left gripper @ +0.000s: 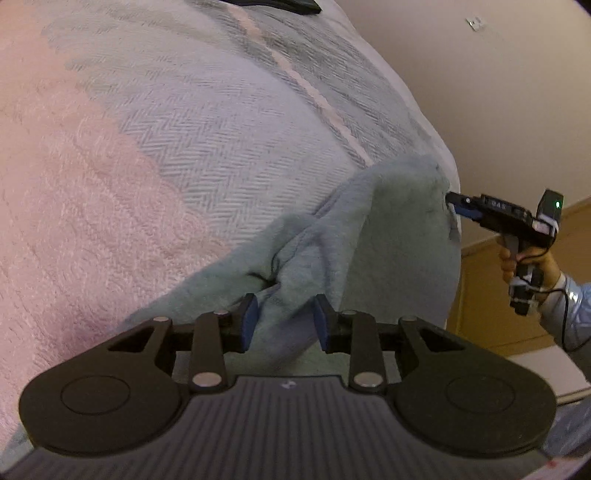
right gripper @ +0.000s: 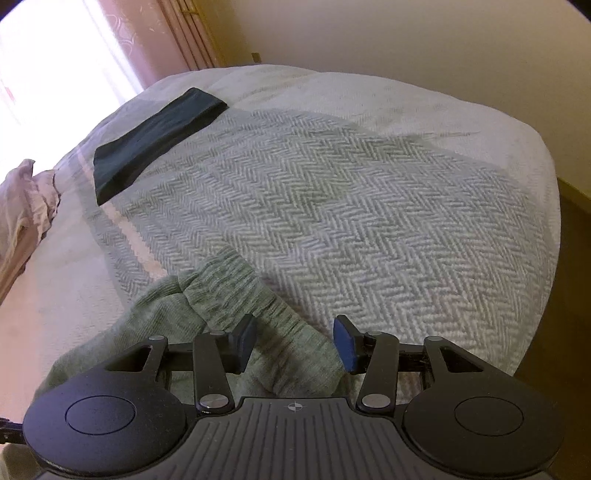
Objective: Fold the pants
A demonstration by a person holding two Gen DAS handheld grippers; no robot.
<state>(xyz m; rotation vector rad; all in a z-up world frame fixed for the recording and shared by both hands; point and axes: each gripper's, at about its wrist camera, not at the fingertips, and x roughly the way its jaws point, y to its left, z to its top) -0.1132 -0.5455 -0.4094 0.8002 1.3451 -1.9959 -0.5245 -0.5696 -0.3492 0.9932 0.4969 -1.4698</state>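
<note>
Two blue pads of the left claw point(left gripper: 284, 319) stand apart, with the green pants point(left gripper: 332, 236) bunched between them on the bed point(left gripper: 184, 129). In the right view, the right claw point(right gripper: 295, 341) is open above a pants leg.

The pants point(right gripper: 221, 314) are pale heathered green. The blanket point(right gripper: 351, 221) has a grey-and-white herringbone weave with a pink stripe at 9 o'clock. A folded cloth point(right gripper: 155, 136) at 11 o'clock is dark teal. The curtain point(right gripper: 147, 33) is pink.
</note>
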